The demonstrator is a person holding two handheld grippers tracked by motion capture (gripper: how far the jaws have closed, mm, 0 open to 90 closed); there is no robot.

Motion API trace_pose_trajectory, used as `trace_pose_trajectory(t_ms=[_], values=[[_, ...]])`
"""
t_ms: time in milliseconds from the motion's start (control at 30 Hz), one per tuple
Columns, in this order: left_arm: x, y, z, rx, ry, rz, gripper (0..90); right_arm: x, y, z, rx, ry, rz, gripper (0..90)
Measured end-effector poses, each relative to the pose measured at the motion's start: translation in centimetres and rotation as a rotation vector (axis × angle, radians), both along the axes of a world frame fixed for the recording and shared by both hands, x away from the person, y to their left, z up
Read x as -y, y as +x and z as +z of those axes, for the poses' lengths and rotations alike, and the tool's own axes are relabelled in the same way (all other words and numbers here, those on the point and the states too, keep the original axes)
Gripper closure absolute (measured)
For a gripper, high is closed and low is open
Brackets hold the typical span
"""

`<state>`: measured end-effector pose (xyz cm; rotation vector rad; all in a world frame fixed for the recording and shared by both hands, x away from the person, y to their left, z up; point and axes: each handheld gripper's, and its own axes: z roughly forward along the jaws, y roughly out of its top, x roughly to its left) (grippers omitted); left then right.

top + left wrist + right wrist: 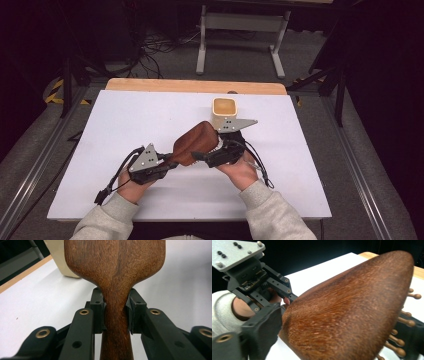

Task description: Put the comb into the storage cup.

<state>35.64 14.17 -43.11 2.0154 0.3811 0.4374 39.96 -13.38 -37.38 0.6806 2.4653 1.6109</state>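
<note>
Cream cup [224,112] standing upright near the far edge of the white table [125,120], interior apparently bare. Wooden hairbrush [195,143] held above the table centre: left claw [170,162] clamped on its handle neck; right claw [212,152] straddling the head, pads near the wood, contact not discernible.

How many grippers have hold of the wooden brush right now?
2. The left gripper clamps the wooden brush at its narrow neck. The right gripper has its fingers around the brush head; whether they actually press on it is unclear.
</note>
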Motion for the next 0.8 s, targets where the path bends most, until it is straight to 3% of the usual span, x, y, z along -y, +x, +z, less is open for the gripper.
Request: trace_pose_trajectory(t_ms=[167, 367, 467, 633, 667, 800], values=[[0.0, 0.0, 0.0, 0.009, 0.006, 0.008, 72.3, 0.1, 0.2, 0.3, -0.054, 0.030, -0.010, 21.0], [0.1, 0.0, -0.3, 0.004, 0.018, 0.005, 72.5, 0.0, 0.0, 0.8, -0.046, 0.008, 0.000, 29.2], [0.5, -0.1, -0.4, 0.015, 0.038, 0.000, 73.0, 0.1, -0.1, 1.6, -0.042, 0.027, 0.037, 41.0], [0.5, -0.1, -0.5, 0.009, 0.039, -0.001, 72.5, -0.1, -0.2, 2.2, -0.054, 0.039, 0.080, 49.4], [0.5, -0.1, -0.5, 0.009, 0.034, -0.009, 72.5, 0.0, -0.3, 2.3, -0.075, 0.073, 0.104, 52.1], [0.4, -0.1, -0.4, 0.006, 0.014, -0.014, 72.1, -0.5, -1.2, 3.0, -0.023, 0.057, 0.109, 54.8]])
